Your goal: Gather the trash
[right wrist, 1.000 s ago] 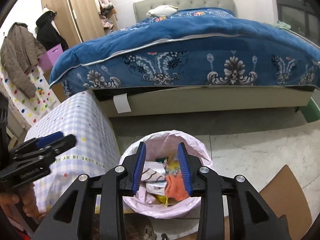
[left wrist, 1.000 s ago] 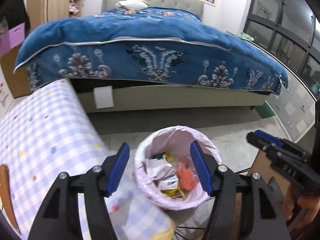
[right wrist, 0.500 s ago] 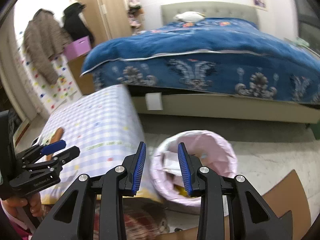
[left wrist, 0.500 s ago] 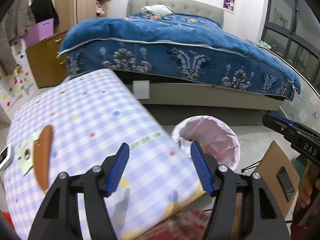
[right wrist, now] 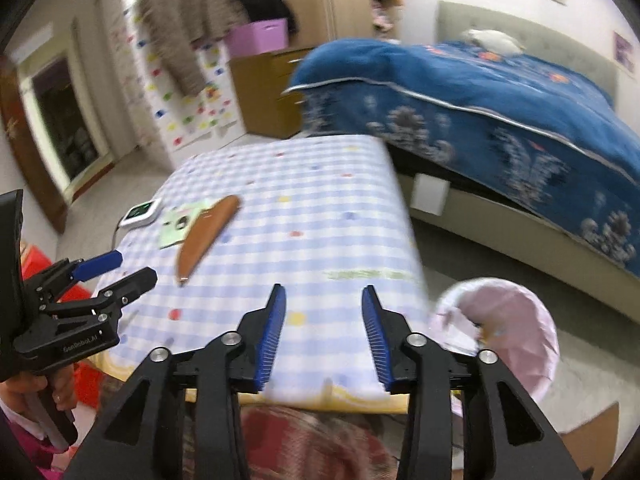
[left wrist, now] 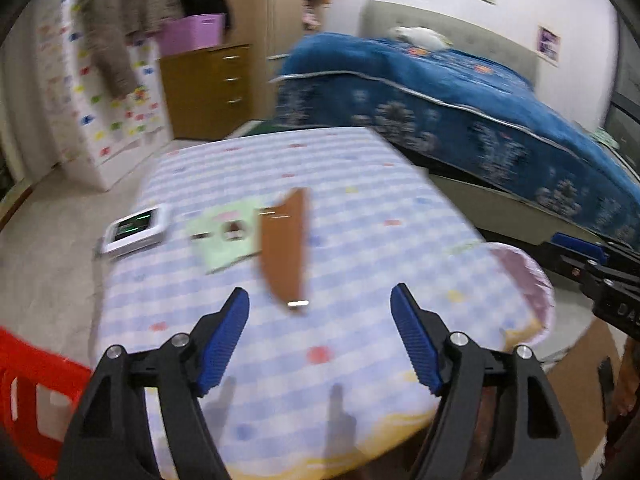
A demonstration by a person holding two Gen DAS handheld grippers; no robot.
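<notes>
A brown flat wrapper (left wrist: 285, 248) (right wrist: 206, 232) lies on the checked table (left wrist: 360, 208) (right wrist: 320, 208), with a pale green packet (left wrist: 224, 240) (right wrist: 176, 226) beside it on the left. My left gripper (left wrist: 320, 336) hovers over the table's near part just short of the wrapper, jaws opening wide with nothing between them. It also shows at the left in the right wrist view (right wrist: 120, 268). My right gripper (right wrist: 323, 332) hangs over the near table edge, jaws opening and empty. The pink-lined trash bin (right wrist: 508, 316) (left wrist: 528, 280) stands on the floor right of the table.
A small white device (left wrist: 138, 230) with a green display lies at the table's left edge. A bed with a blue cover (left wrist: 460, 92) fills the back right. A wooden dresser (left wrist: 208, 88) and hung coats stand at the back left. A red stool (left wrist: 28, 392) is near left.
Both grippers swung left from above the trash bin to over the checked table. Both sets of jaws have widened. The wrapper and packet came into view.
</notes>
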